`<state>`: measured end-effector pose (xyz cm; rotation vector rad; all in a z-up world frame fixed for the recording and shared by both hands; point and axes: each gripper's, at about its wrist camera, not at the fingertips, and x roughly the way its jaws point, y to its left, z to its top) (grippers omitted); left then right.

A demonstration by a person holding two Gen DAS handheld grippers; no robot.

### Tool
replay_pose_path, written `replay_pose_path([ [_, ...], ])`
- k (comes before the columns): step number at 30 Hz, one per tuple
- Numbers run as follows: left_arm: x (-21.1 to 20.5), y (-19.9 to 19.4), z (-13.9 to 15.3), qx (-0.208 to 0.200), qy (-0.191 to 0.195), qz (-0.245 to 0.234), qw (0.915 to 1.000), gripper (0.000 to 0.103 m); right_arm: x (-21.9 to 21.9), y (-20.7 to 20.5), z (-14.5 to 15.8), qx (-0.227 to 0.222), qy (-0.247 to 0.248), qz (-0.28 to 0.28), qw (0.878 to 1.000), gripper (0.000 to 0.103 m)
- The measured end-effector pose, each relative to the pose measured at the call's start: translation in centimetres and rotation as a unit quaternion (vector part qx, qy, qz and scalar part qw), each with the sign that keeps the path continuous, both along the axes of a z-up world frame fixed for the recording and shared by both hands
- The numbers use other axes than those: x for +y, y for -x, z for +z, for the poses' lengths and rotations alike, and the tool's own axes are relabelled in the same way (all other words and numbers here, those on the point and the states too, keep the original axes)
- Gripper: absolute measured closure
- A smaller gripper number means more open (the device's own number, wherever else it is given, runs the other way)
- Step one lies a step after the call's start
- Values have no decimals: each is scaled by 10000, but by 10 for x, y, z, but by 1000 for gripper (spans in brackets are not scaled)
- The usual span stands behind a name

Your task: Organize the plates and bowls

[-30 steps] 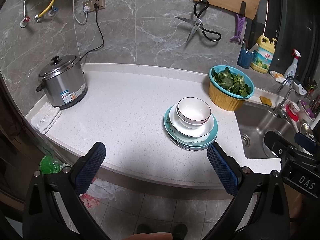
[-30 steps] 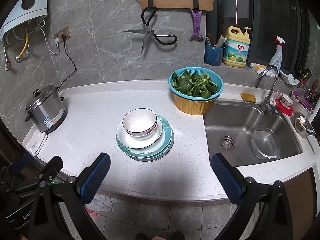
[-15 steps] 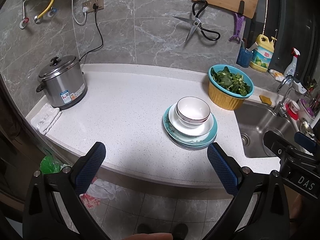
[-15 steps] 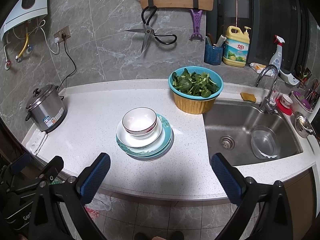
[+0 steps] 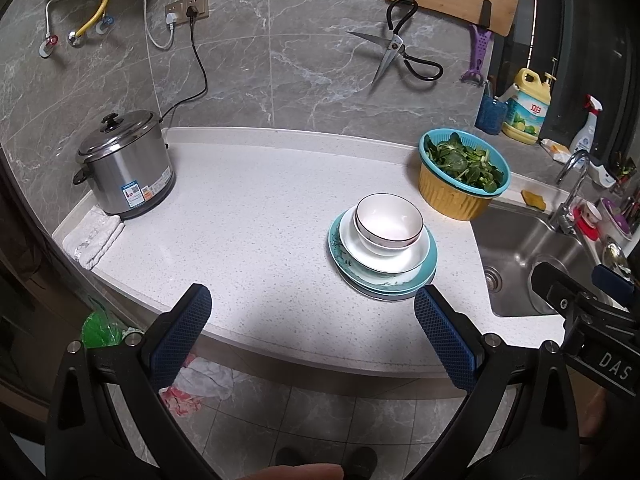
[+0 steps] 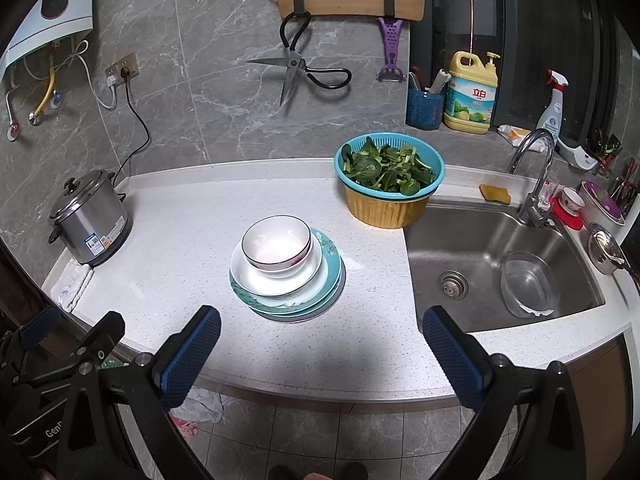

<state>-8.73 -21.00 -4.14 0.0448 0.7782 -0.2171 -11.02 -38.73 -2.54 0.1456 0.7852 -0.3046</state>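
Observation:
A stack stands on the white counter (image 5: 260,220): a white bowl with a dark rim (image 5: 389,219) (image 6: 276,241) sits in a wider white bowl (image 5: 404,258) (image 6: 256,278), on teal patterned plates (image 5: 384,280) (image 6: 320,284). My left gripper (image 5: 312,316) is open and empty, held back over the counter's front edge, left of and nearer than the stack. My right gripper (image 6: 320,332) is open and empty, over the front edge, just nearer than the stack. The right gripper's body shows at the right edge of the left wrist view (image 5: 580,312).
A steel rice cooker (image 5: 124,168) (image 6: 90,220) stands at the far left beside a folded cloth (image 5: 94,236). A teal colander of greens in a yellow basin (image 5: 460,176) (image 6: 388,188) sits behind the stack. A sink (image 6: 500,260) with a clear container (image 6: 528,284) lies right.
Both grippers stay open. The view has barely shifted; the stack and everything on the counter stand as before.

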Motion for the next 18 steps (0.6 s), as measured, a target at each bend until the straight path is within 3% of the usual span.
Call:
replay_pose_path([
  [18, -3, -8, 1, 0, -22, -11, 10000, 0, -5, -1, -1, 1, 14, 10, 10000, 0],
])
